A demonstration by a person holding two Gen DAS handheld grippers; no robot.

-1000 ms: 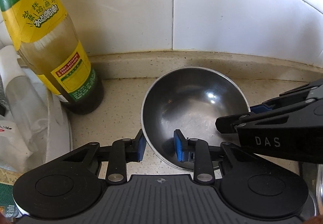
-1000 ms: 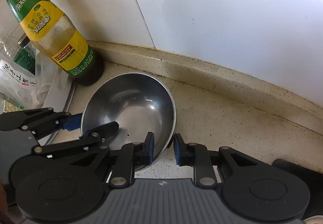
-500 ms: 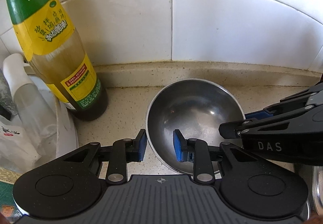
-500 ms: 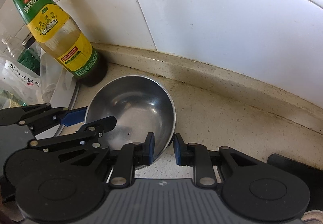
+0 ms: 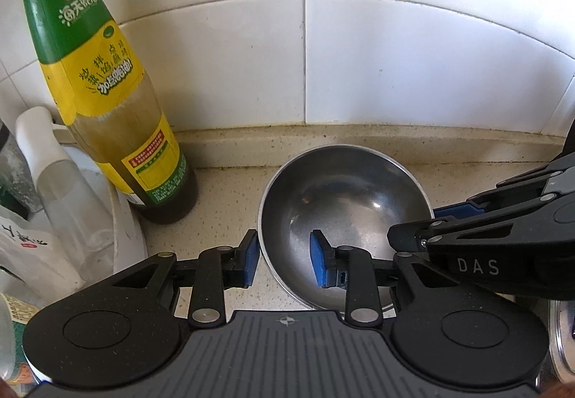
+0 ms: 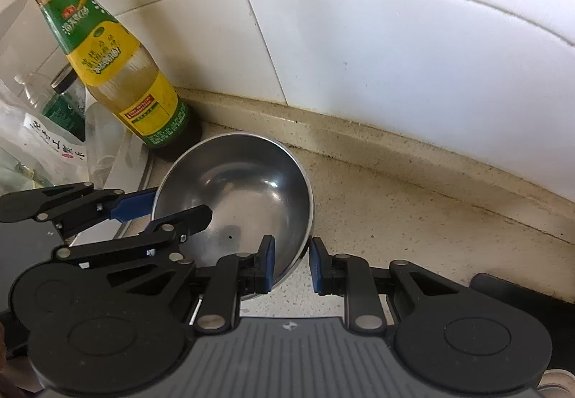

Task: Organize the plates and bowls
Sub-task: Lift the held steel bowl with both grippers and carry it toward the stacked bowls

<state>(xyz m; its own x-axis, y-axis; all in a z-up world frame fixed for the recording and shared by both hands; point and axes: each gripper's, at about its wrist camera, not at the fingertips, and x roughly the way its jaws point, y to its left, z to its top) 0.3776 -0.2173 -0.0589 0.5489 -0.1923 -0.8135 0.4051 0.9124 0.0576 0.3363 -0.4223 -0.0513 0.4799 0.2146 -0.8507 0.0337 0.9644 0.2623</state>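
Observation:
A stainless steel bowl (image 5: 345, 204) (image 6: 237, 189) stands upright on the speckled counter (image 6: 413, 225) close to the tiled wall. My left gripper (image 5: 284, 259) is shut on its near left rim, with one blue pad outside and one inside the bowl. My right gripper (image 6: 291, 265) is shut on the near right rim in the same way. Each gripper also shows in the other's view: the right gripper (image 5: 436, 218) at the bowl's right edge, the left gripper (image 6: 154, 214) at its left edge. I cannot tell whether the bowl's base touches the counter.
A tall bottle with a green and yellow label (image 5: 107, 103) (image 6: 118, 82) stands just left of the bowl. Plastic bags and clear bottles (image 5: 54, 204) crowd the far left. The white tiled wall (image 5: 395, 56) rises right behind. A metal rim (image 5: 560, 337) shows at the lower right.
Both views have drawn up and back a little, so the bottle's neck and cap now show. The bowl stays between both pairs of pads, a little smaller in view.

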